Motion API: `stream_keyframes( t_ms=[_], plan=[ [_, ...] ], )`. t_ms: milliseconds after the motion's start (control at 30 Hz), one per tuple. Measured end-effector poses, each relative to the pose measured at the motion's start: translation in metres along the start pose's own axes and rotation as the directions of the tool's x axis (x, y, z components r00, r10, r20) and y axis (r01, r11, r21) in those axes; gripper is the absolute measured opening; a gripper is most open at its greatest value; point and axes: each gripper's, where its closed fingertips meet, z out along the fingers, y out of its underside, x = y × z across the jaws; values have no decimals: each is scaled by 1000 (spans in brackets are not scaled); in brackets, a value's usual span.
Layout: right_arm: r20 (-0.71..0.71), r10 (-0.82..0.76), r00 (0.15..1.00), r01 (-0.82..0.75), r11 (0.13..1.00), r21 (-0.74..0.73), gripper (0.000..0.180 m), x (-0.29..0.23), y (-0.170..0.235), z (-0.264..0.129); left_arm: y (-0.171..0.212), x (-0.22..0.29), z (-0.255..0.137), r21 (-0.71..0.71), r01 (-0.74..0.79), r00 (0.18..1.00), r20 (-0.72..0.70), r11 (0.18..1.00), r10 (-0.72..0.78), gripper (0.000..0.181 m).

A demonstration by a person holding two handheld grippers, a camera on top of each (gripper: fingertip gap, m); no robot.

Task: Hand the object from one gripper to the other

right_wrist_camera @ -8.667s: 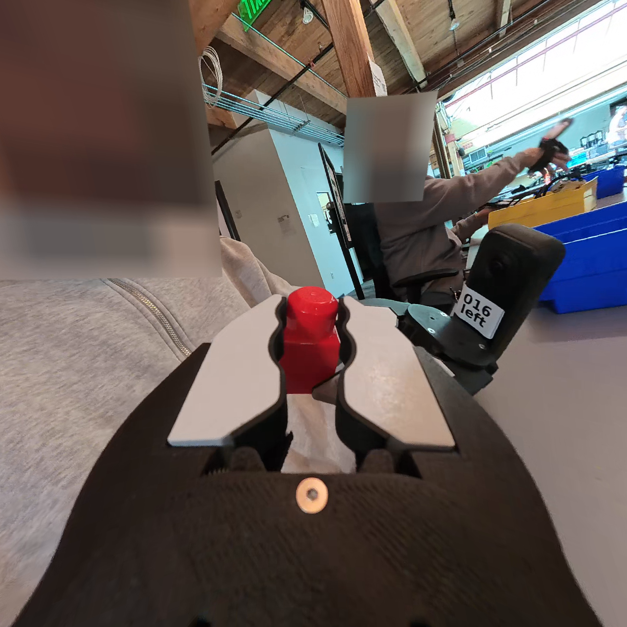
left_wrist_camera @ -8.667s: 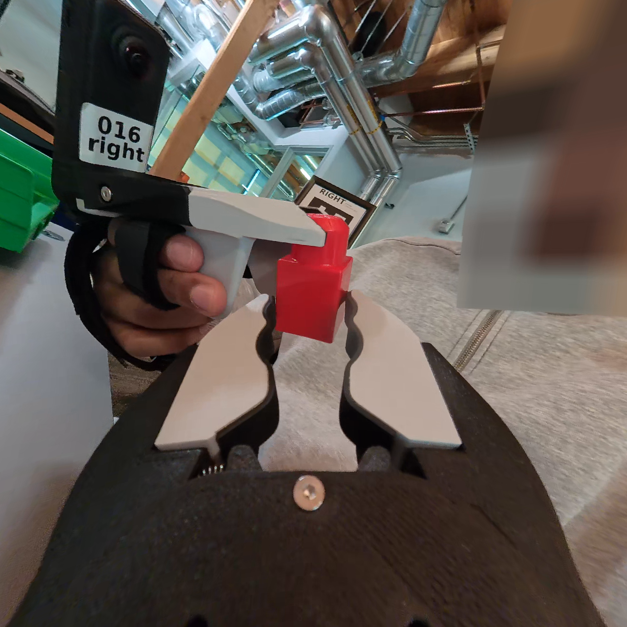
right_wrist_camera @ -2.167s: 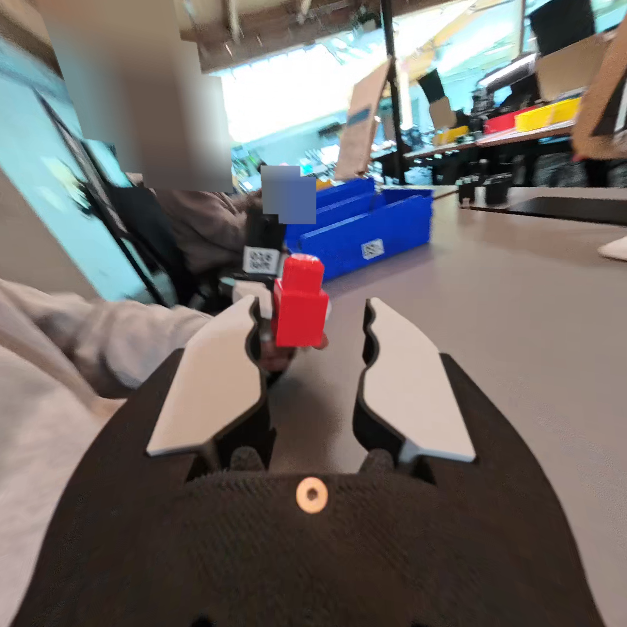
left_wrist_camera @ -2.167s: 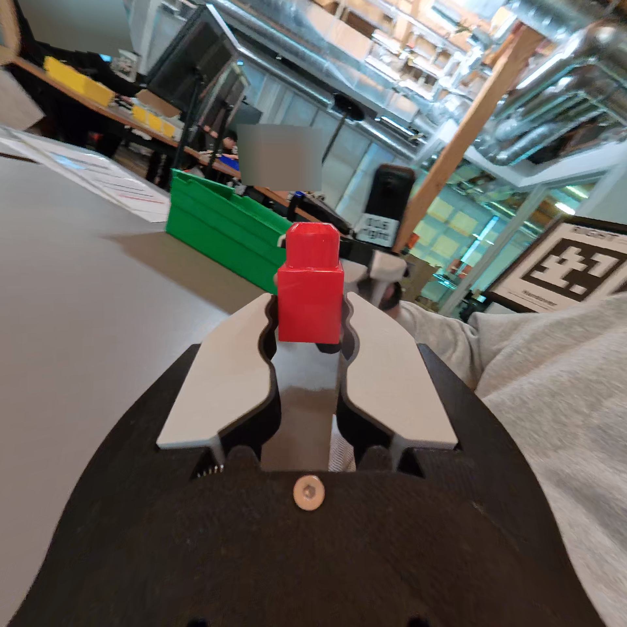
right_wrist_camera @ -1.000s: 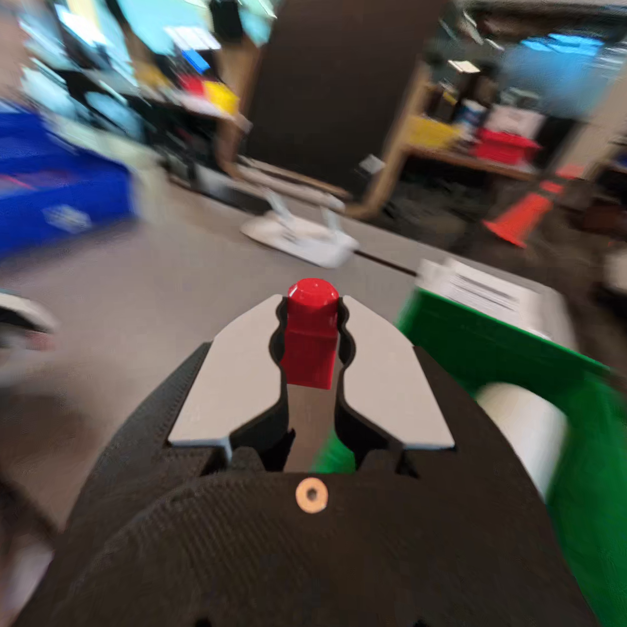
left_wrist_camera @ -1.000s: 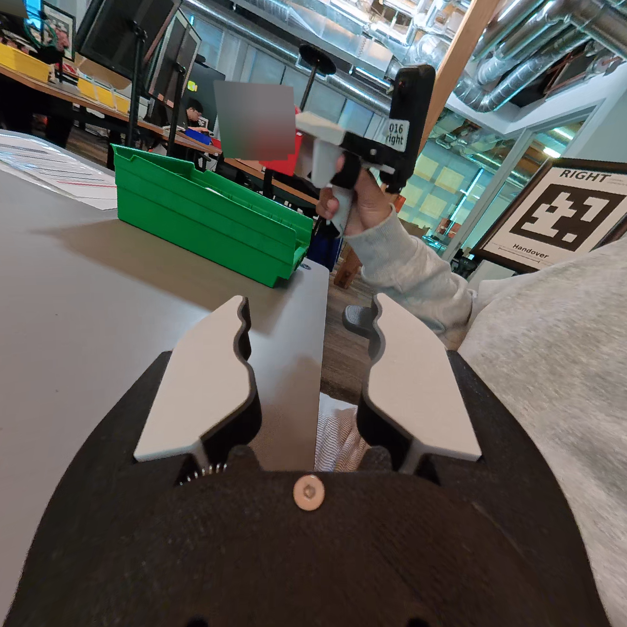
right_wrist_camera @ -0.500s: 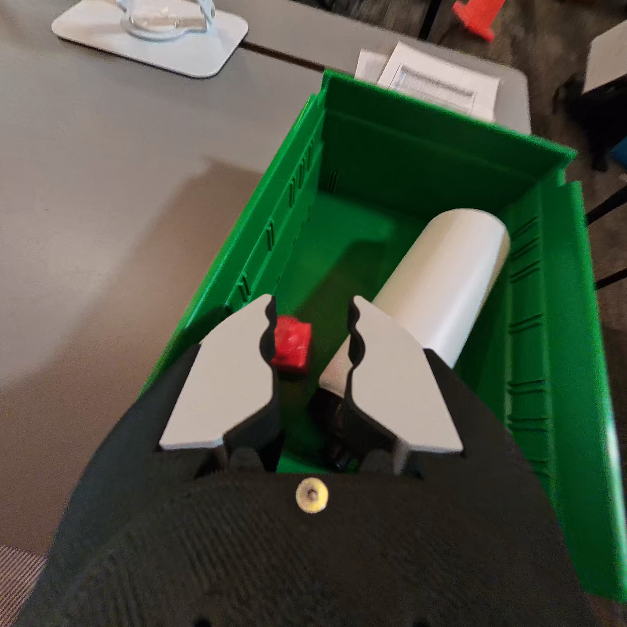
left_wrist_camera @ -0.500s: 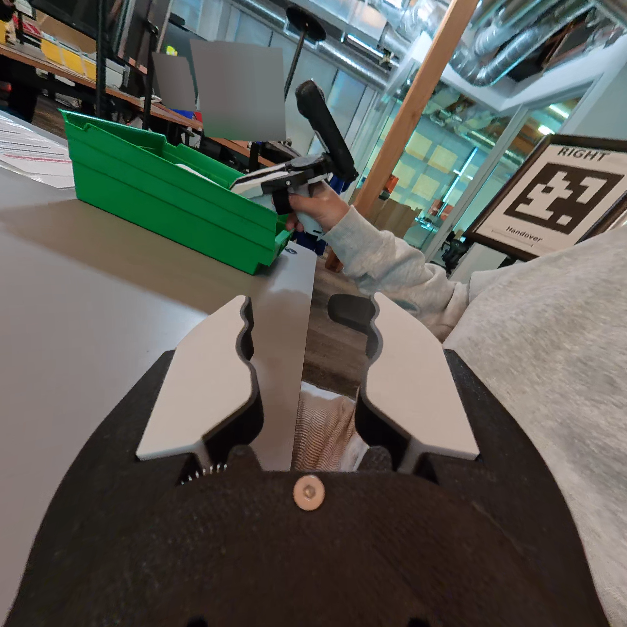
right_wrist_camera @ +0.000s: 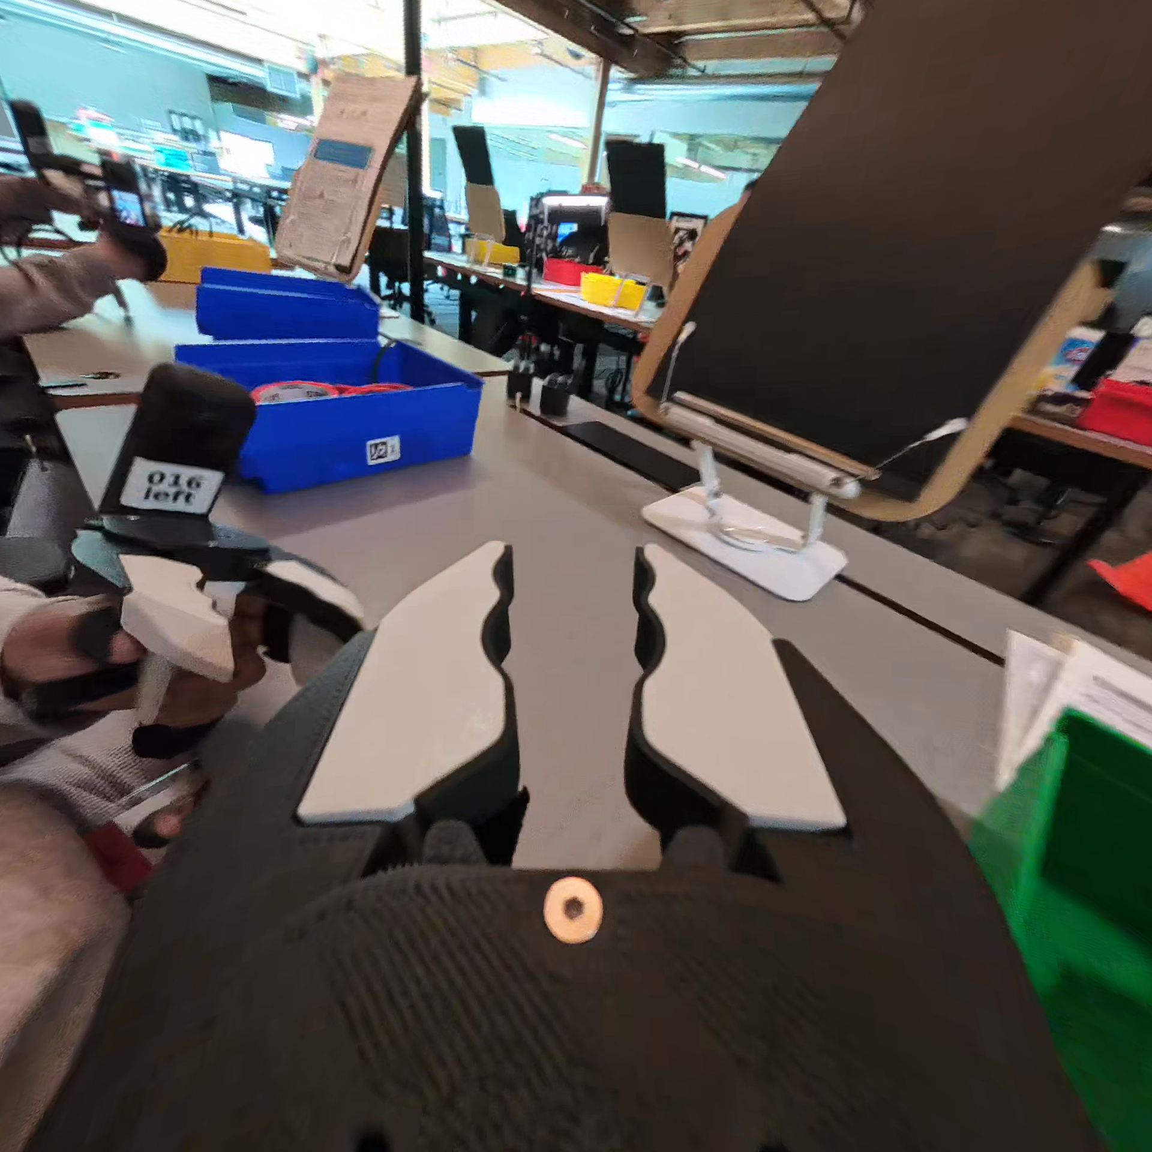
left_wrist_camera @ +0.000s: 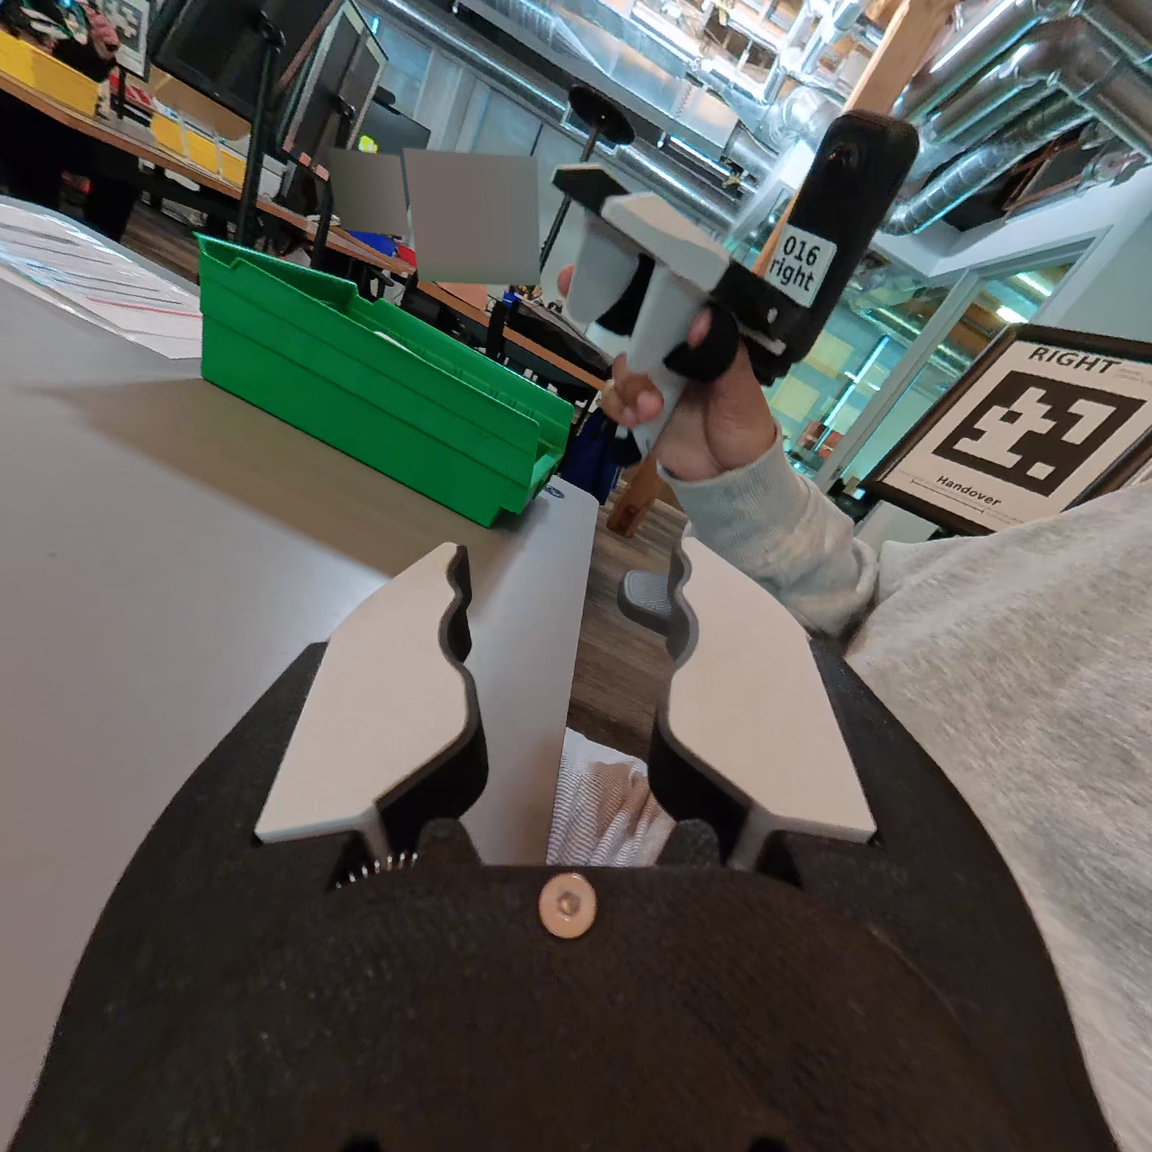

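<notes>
Left gripper (left_wrist_camera: 568,564): its 2 white fingers (left_wrist_camera: 386,686) stand spread apart with nothing between them, pointing along the near edge of the grey table (left_wrist_camera: 156,561). In the right wrist view it sits low, left of the blue bin (right_wrist_camera: 349,417).
Green bin (left_wrist_camera: 368,380): rests on the table near its edge, beyond the left gripper's fingers and left of the right gripper. In the right wrist view only a corner shows at the right edge.
Right gripper (right_wrist_camera: 572,561): fingers parted, gap empty, with bare table beyond. In the left wrist view a hand (left_wrist_camera: 704,424) holds it raised just right of the green bin.
Task object: not visible in either view; where it lies cannot be told.
Blue bin: on the table, left of the right gripper's fingers.
Stand (right_wrist_camera: 742,548): white base on the table, right of the blue bin, carrying a dark tilted board.
</notes>
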Motion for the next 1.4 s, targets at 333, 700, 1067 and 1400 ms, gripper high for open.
stream_keyframes(
  t_ms=[333, 700, 1067, 1400],
  plan=[
    [68, 121, 990, -112, 986, -120, 41, -41, 80, 43, -2, -9, -10, -38, -116, 987, 103, 993, 120, 52],
    [131, 298, 946, -278, 949, -149, 39, -34, 106, 65, -17, -34, -35, -68, -236, 944, 220, 969, 246, 39],
    [290, 356, 888, -303, 929, -215, 36, -60, 114, 68, -185, -80, -266, 180, -475, 565, 813, 861, 141, 9],
    [315, 526, 790, -475, 850, -228, 32, -47, 114, 69, -160, -142, -371, -186, -181, 629, 733, 966, 259, 33]
  ],
)
